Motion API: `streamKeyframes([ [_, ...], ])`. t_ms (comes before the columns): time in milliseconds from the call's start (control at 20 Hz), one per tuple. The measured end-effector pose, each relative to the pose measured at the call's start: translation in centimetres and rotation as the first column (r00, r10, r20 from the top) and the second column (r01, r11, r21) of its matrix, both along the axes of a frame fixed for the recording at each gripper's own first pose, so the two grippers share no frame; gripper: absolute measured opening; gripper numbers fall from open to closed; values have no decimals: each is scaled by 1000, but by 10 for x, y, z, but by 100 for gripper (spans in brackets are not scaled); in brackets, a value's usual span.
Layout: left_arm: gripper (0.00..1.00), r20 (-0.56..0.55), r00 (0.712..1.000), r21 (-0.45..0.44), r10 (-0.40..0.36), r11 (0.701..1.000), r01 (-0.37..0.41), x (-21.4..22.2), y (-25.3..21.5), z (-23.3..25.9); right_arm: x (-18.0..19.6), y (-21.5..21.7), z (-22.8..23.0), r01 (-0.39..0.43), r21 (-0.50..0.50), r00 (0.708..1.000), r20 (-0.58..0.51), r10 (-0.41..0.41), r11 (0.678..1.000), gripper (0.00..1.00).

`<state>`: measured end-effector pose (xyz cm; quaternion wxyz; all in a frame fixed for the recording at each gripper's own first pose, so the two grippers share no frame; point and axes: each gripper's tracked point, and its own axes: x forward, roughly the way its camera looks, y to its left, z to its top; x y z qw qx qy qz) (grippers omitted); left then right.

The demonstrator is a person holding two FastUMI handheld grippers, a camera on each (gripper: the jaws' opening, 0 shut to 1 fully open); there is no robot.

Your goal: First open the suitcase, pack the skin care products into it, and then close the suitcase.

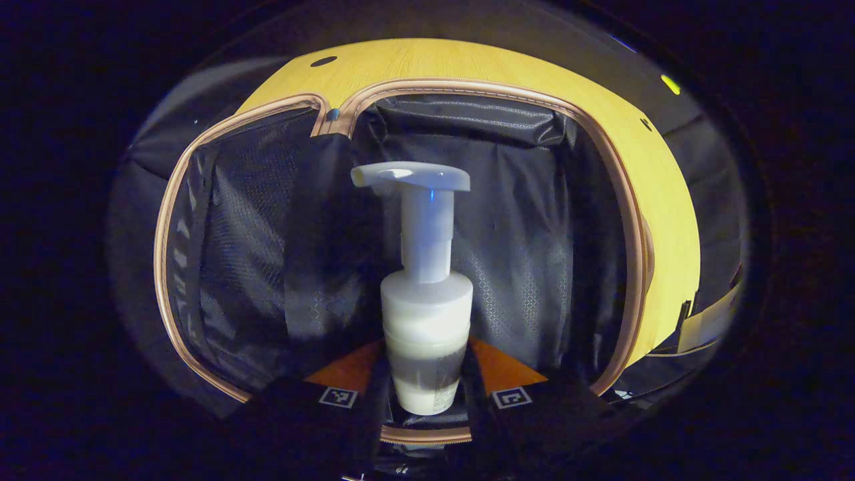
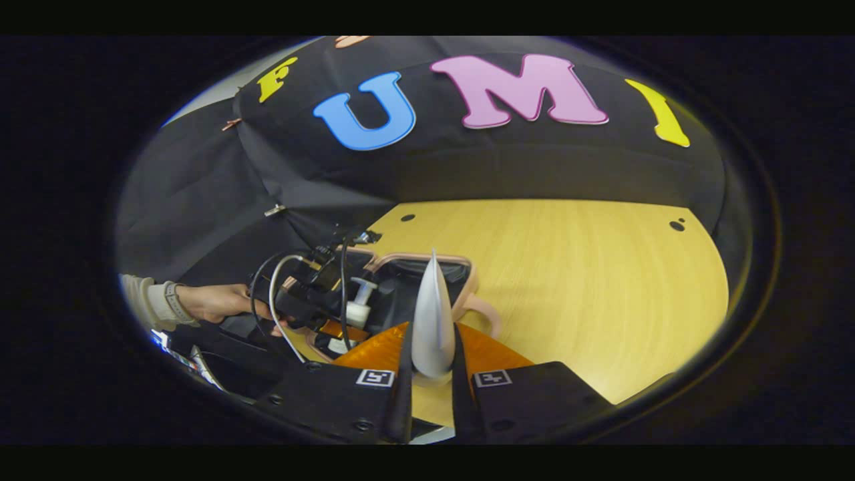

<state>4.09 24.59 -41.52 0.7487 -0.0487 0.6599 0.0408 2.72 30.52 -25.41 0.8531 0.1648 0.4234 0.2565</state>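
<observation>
A white pump bottle (image 1: 426,314) stands upright between the fingers of my left gripper (image 1: 427,377), which is shut on its lower body. Behind it lies the open suitcase (image 1: 631,220) with black lining and a pink zipper rim. My right gripper (image 2: 433,354) is shut on a pale tube (image 2: 433,314) whose flat sealed end points up. In the right gripper view, the left gripper (image 2: 314,300) holds the pump bottle (image 2: 361,304) over the pink suitcase (image 2: 414,256) at the left.
The suitcase lies on a yellow wooden table (image 2: 588,280), which runs bare to the right of the case. A hand (image 2: 214,300) with a pale sleeve holds the left gripper. Black cloth walls close the booth behind and at the left.
</observation>
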Motion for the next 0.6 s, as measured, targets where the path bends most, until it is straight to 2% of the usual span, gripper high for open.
streamKeyframes([
  [100,62,80,996,20,-43,999,41,5,2,17,-6,24,-4,-25,21,998,-49,26,999,28],
  [150,63,130,989,30,-65,998,61,7,5,30,-7,36,-7,-33,33,996,-79,35,999,22],
  [200,72,180,981,31,-71,997,66,11,4,48,-7,48,-12,-39,41,994,-101,43,998,28],
  [300,93,304,949,51,-85,996,73,20,13,82,-4,71,-30,-43,35,987,-151,48,998,28],
  [450,94,446,892,43,-72,997,59,14,33,132,-7,98,-59,-59,22,967,-249,63,998,28],
  [600,94,512,858,51,-35,999,11,-9,79,165,-11,115,-93,-77,-2,920,-386,70,997,28],
])
